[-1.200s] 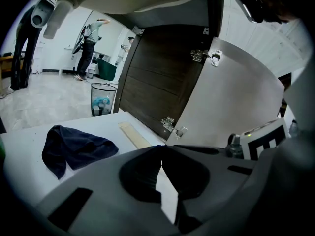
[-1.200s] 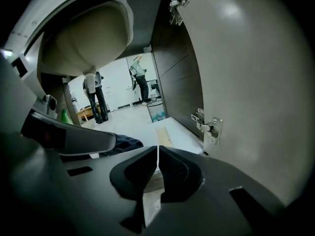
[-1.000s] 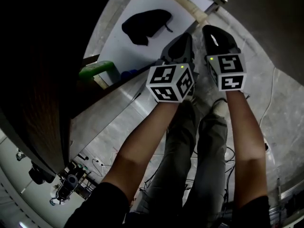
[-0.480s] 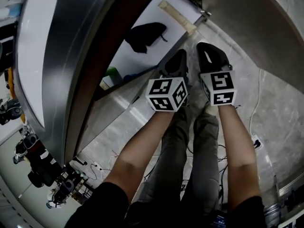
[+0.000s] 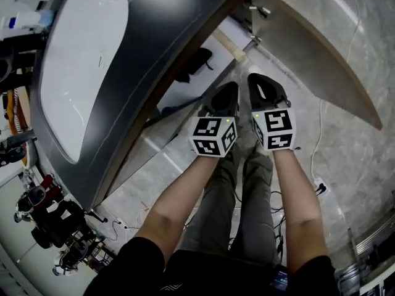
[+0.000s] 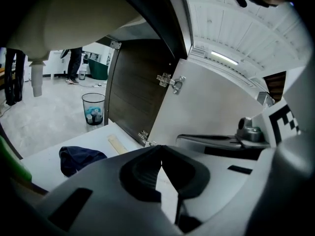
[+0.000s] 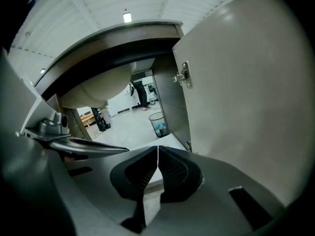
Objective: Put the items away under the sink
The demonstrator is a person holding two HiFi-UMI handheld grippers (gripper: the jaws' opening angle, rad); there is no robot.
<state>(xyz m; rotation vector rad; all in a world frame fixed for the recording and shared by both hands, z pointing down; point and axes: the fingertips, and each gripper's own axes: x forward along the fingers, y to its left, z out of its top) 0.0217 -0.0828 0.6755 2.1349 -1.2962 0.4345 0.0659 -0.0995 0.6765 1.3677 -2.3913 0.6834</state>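
We hold the left gripper (image 6: 160,155) with jaws pressed together on nothing; the right gripper (image 7: 157,155) is likewise closed and empty, near the cabinet door (image 7: 246,97).

Glossy sink (image 5: 80,73), matt door (image 5: 308,48), perhaps cloth bundle (image 6: 78,157).

The counter (image 5: 133,91) hides part of the dark cloth (image 5: 194,63) under the sink.

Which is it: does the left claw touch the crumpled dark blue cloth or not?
Apart. The left gripper view shows the left claw shut on nothing, with bare white shelf between it and the crumpled dark blue cloth.
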